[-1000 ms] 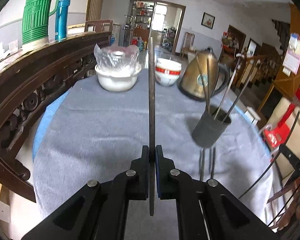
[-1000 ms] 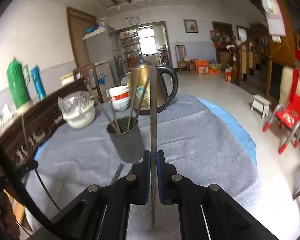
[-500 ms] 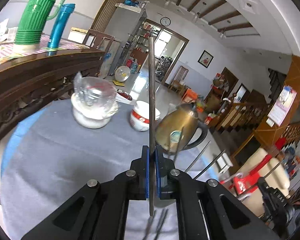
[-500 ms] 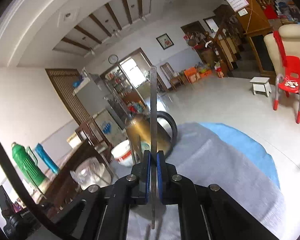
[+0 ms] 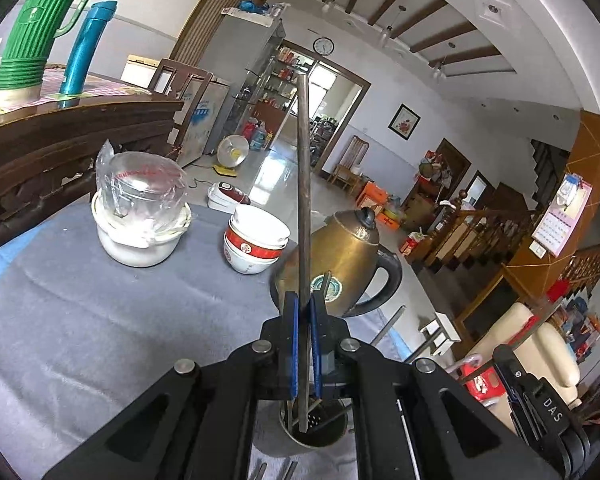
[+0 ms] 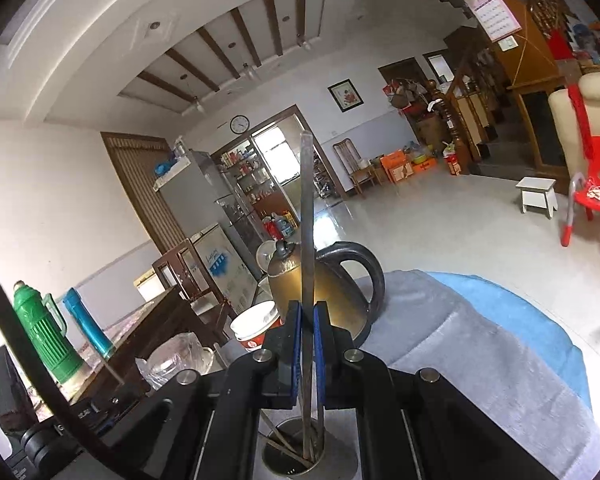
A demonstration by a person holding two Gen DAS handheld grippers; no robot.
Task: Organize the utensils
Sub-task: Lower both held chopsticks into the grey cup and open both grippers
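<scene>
A second ago both grippers held their chopsticks low over the cloth, with the cup standing ahead of them; now both cameras look down into the cup from above and the room fills most of each view. The left gripper (image 5: pixel 304 344) is clenched on a chopstick (image 5: pixel 303 200) that stands upright, its lower tip inside the mouth of the cup (image 5: pixel 314 436). The right gripper (image 6: pixel 307 354) is likewise clamped on its own chopstick (image 6: pixel 307 220), whose lower end reaches down into the cup (image 6: pixel 296 456) among the sticks already leaning there. Two more sticks (image 5: pixel 274 472) lie on the cloth just in front of the cup.

The table is covered with a grey cloth (image 5: pixel 100 320) over a blue one (image 6: pixel 520 312). On it, behind the cup, stand a brass kettle (image 5: pixel 340 260) with a black handle, a stack of white bowls (image 5: pixel 256 240) with red bands, and a white pot (image 5: pixel 140 236) topped with clear plastic. A dark carved wooden sideboard (image 5: pixel 60 140) to the left carries a green flask (image 5: pixel 44 28) and a blue one (image 5: pixel 86 48). Beyond lie a tiled floor, a wall clock (image 5: pixel 323 45) above a doorway, a red chair (image 6: pixel 592 188) and a white stool (image 6: pixel 538 196).
</scene>
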